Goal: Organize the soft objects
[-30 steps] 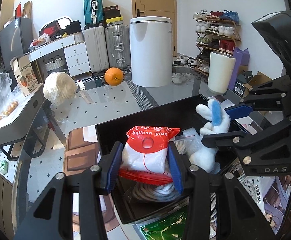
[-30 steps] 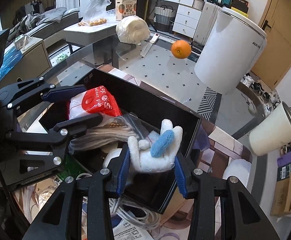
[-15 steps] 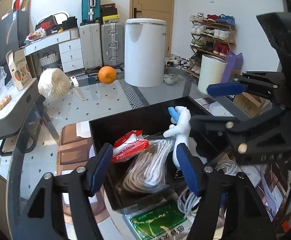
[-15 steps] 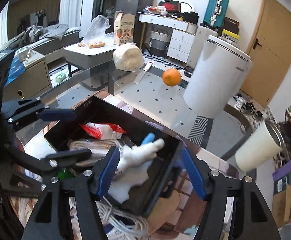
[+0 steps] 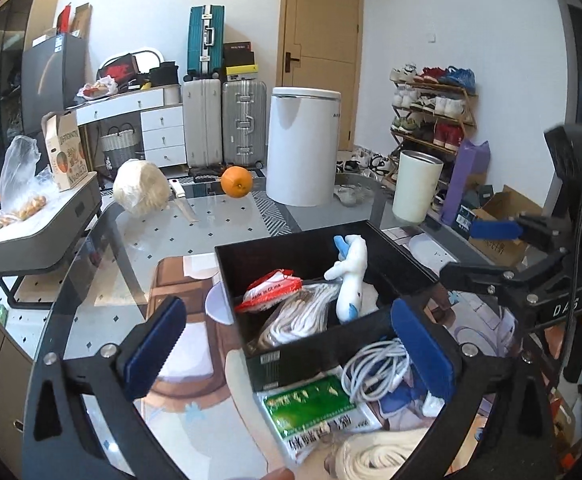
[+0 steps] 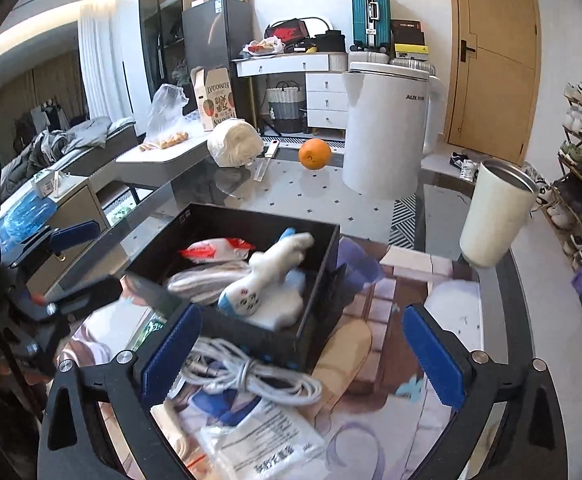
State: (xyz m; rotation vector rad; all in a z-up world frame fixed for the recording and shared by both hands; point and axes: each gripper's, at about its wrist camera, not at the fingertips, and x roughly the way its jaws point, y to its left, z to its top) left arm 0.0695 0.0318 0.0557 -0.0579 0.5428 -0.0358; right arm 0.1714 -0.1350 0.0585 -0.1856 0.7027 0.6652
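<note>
A black box stands on the glass table. In it lie a red-and-white glue packet, a bag of white rope and a white plush toy with blue ears. My left gripper hangs before the box's near wall; its jaws are opening wide and hold nothing. In the right wrist view the box holds the packet and the plush toy. My right gripper is also opening, empty, above a coiled white cable.
A green packet, a rope coil and a white printed packet lie in front of the box. Farther back on the table are an orange, a wrapped white ball, a knife and a white cup.
The left gripper let go of the glue packet and the right gripper let go of the plush toy; both now lie in the box. Both grippers opened wide and drew back.
</note>
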